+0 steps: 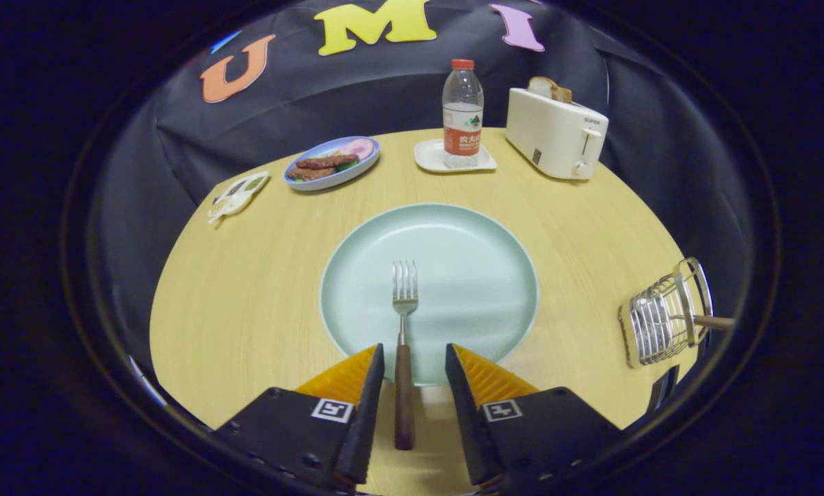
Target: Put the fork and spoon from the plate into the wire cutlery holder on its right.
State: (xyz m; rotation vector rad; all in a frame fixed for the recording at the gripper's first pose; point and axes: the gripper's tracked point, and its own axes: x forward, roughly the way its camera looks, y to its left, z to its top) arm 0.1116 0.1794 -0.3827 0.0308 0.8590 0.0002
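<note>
- the round wooden table (246, 303) is seen carrying everything; the large pale green plate (453, 241) at its middle is taken as the landmark.
- on the plate only the fork (404, 324) is seen, tines on the plate's middle, its dark wooden handle passing over the plate's near rim onto the table.
- the fork's long axis is laid straight along the gripper's line of sight, tines away from it, handle toward it.
- the gripper (415, 362) is held at the plate's near rim with its fingers apart; the handle is seen between them, closer to the left finger, and is not judged to be clamped.
- right of the plate, well apart from it, the wire cutlery holder (663, 320) is seen, with a wooden handle sticking out of it, judged to be the spoon already placed.
- beyond the plate a toaster (557, 134) holding bread is seen, then a water bottle (462, 114) on a small white dish (429, 157), then a blue plate (367, 162) of food to the left.
- the coming move is judged to be a closing on the handle, then a carry to the right.
</note>
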